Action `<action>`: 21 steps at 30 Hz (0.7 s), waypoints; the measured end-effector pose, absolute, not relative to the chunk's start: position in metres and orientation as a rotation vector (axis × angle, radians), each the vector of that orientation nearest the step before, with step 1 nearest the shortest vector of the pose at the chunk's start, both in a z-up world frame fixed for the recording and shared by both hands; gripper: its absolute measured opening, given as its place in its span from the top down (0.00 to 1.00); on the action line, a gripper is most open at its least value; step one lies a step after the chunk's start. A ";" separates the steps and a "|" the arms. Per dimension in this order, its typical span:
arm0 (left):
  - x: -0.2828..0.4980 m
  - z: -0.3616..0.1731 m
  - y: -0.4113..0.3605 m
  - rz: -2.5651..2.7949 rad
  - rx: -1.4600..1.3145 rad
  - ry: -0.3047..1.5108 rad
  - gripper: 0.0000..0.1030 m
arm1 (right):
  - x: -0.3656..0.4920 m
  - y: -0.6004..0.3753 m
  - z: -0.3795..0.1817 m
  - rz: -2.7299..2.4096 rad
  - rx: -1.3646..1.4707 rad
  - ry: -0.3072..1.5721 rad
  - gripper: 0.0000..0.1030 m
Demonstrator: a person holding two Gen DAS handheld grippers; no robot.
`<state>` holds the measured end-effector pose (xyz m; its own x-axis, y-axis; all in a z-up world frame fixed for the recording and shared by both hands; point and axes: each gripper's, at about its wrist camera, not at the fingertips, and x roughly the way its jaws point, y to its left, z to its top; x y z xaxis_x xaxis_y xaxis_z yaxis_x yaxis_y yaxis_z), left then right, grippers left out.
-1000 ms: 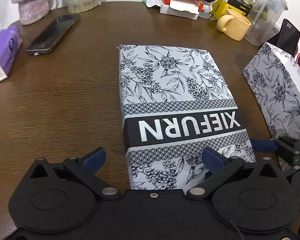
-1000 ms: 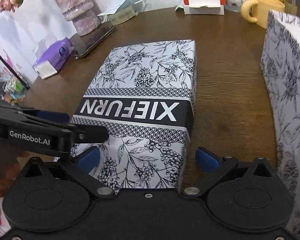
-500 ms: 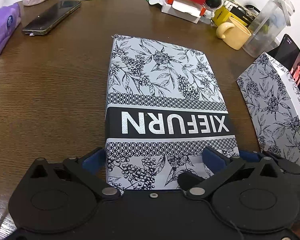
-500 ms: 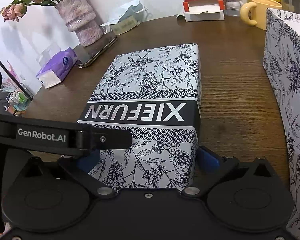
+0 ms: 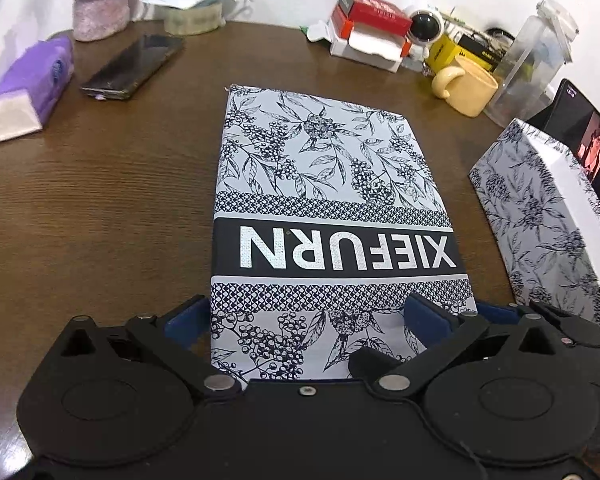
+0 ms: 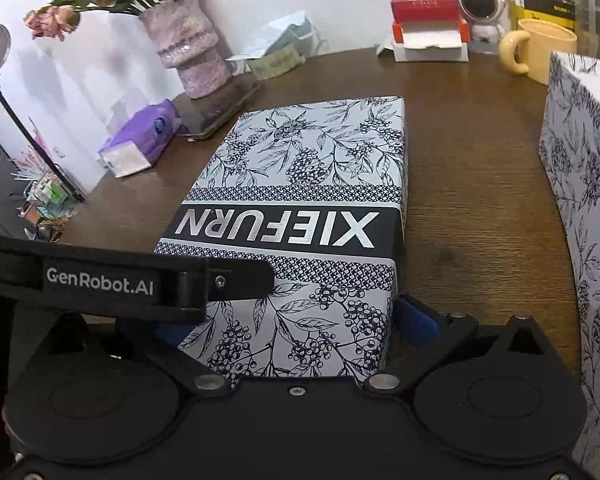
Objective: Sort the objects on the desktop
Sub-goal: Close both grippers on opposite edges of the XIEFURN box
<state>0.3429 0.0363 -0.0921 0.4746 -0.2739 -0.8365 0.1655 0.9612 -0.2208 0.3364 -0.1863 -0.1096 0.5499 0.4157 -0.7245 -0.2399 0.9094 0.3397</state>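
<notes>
Box (image 5: pixel 332 208) sits farther from yellow mug (image 5: pixel 470 90) than earlier. Left hand-held gripper (image 5: pixel 306 320) and right hand-held gripper (image 6: pixel 292 320) both straddle its near end, jaws spread wide; contact unclear, left pad hidden.

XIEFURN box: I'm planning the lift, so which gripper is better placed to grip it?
Probably right: the right gripper straddles the XIEFURN box, pads outside both sides; the left gripper has one pad over its top.

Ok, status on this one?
Both tongs, left and right, straddle the near end of the flat box, jaws open. Box on the table. Second box stands right, apart.
</notes>
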 end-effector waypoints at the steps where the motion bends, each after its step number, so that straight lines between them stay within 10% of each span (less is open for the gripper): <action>1: 0.338 -0.088 0.037 -0.262 -0.118 1.037 0.00 | 0.333 -0.186 -0.106 0.401 0.206 0.904 0.00; 21: 0.142 -0.033 0.037 -0.051 -0.213 0.931 0.00 | 0.168 -0.201 -0.057 0.617 0.092 0.841 0.00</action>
<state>0.1416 0.0370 -0.0326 0.5974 -0.1351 -0.7905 -0.0487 0.9778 -0.2039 0.1678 -0.2011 -0.0569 0.5044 0.5453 -0.6695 -0.4750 0.8227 0.3122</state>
